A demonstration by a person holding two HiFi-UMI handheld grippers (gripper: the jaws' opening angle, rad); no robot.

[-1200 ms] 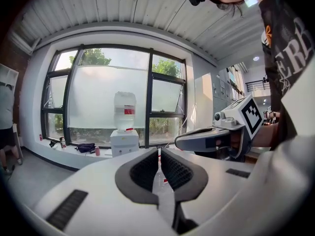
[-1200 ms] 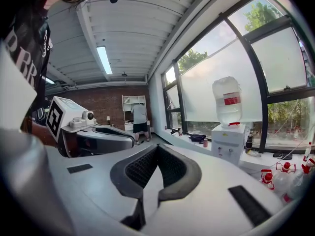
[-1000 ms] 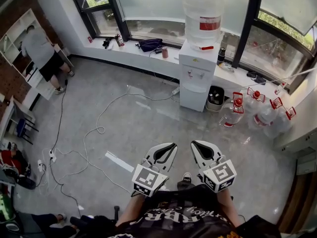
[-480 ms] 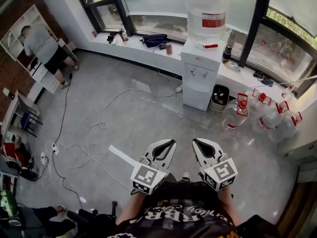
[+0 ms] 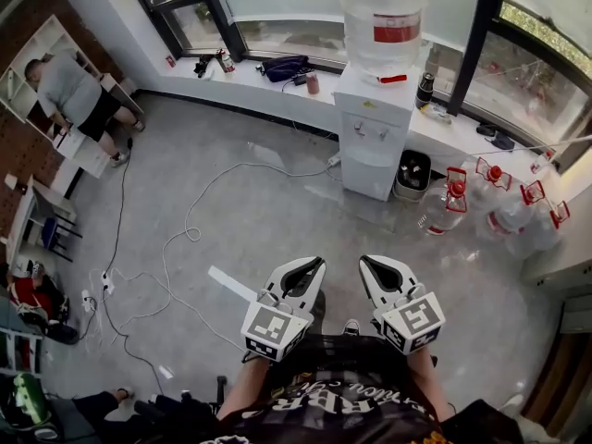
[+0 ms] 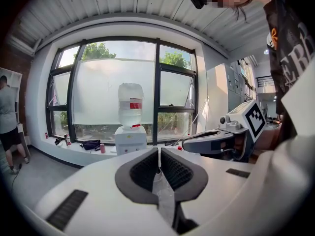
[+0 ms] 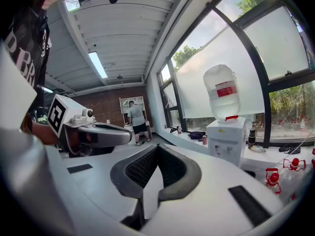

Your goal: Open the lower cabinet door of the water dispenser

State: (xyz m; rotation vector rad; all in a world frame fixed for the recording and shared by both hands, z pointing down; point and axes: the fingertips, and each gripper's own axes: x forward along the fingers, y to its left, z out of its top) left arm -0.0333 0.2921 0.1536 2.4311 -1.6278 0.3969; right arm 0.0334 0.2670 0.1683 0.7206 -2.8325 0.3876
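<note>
Grey floor [image 5: 268,220] all the way across, and at the far left a person [image 5: 69,86] stands at a white shelf [image 5: 37,49], back turned. Moving right, white cables [image 5: 180,239] loop over the floor, and a dark bag [image 5: 282,66] lies on the sill [image 5: 259,80]. Down front now: the left gripper [image 5: 314,265] is held level with its jaws pressed together and nothing between them. Its cube carries a black-and-white square marker, no lettering. Below it is a black shirt [image 5: 333,405] with white print, upside down and cut off, so no whole word reads. Just beside it, the right gripper [image 5: 368,265] has its jaws clamped together too, empty, with the same kind of marker. Both point up the frame toward the dispenser [image 5: 373,137], well apart from it across open floor. That white dispenser stands upright against the sill, long axis vertical, with a clear bottle [image 5: 384,17] upside down on top. The bottle's red label [image 5: 396,28] is too small to read. Its front, with the taps [image 5: 370,129], faces into the room toward the grippers. The door [image 5: 368,176] fills the lower front and looks flush and closed. Touching its right side sits a dark bin [image 5: 410,176], then spare bottles [image 5: 504,213] with red caps cluster on the floor.
</note>
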